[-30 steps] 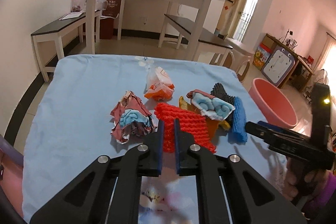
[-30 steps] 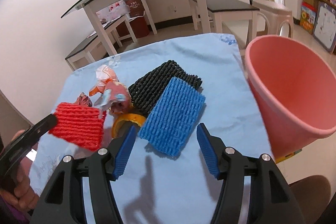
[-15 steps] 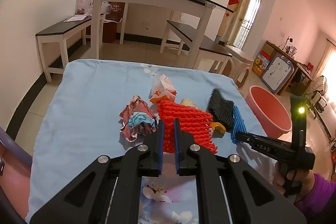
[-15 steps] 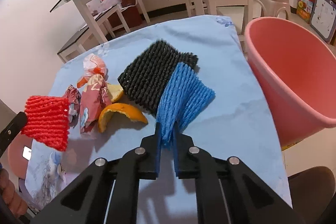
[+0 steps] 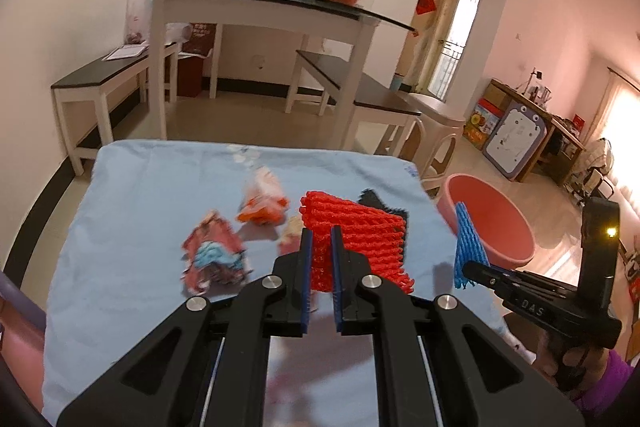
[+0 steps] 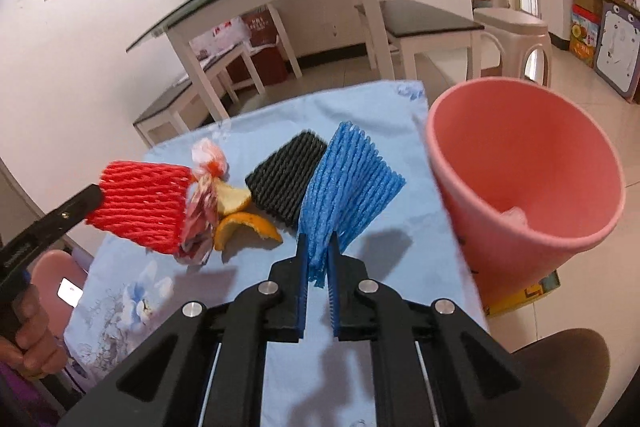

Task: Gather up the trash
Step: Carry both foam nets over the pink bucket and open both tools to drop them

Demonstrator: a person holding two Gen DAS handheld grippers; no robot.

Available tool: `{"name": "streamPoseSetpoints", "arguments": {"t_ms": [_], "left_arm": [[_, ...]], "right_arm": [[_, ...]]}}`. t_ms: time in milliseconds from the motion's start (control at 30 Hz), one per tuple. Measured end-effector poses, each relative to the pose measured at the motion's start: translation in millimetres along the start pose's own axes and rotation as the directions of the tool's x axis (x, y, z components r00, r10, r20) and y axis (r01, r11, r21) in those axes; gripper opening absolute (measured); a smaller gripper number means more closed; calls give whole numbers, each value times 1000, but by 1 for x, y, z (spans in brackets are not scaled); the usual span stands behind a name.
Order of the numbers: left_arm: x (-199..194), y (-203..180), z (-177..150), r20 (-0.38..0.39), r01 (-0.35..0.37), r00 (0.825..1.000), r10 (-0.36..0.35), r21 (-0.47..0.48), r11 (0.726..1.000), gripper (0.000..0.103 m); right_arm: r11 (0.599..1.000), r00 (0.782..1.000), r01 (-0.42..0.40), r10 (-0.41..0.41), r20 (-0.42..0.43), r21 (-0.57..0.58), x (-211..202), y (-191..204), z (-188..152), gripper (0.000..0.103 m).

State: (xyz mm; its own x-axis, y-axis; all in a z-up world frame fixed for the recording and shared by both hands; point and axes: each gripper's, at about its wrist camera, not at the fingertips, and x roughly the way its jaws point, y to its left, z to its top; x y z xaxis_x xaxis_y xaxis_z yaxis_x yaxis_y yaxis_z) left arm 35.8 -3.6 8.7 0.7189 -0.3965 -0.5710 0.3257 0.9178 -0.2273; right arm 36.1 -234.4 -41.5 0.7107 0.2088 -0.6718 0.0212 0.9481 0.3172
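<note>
We see the left gripper clamped on the red foam net, lifted above the table's middle. The right gripper pinches the blue foam net near the right edge, beside the pink bin. The black net, orange peel and wrappers lie mid-table; open cloth surrounds them.

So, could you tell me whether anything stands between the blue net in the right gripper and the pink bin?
Nothing visible does. The right gripper holds the blue net lifted off the cloth, and the pink bin stands open just to its right with only bare cloth between.
</note>
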Motion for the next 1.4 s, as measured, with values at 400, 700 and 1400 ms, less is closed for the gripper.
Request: {"name": "streamPoseSetpoints", "arguments": {"t_ms": [400,700,1400], "left_arm": [[38,-88,25,-2,94,996,-94,93,991,8],[85,-159,28,-35,116,993,-111,191,975,8],[172,-218,6,-147,78,988,-38,276,958,8]], "right_arm": [[995,993,53,-62,103,82,-40,-64,18,8],[979,988,96,-115,101,178,-42,-128,20,8],[966,982,171,-184,48,196,-25,-174,19,9]]}}
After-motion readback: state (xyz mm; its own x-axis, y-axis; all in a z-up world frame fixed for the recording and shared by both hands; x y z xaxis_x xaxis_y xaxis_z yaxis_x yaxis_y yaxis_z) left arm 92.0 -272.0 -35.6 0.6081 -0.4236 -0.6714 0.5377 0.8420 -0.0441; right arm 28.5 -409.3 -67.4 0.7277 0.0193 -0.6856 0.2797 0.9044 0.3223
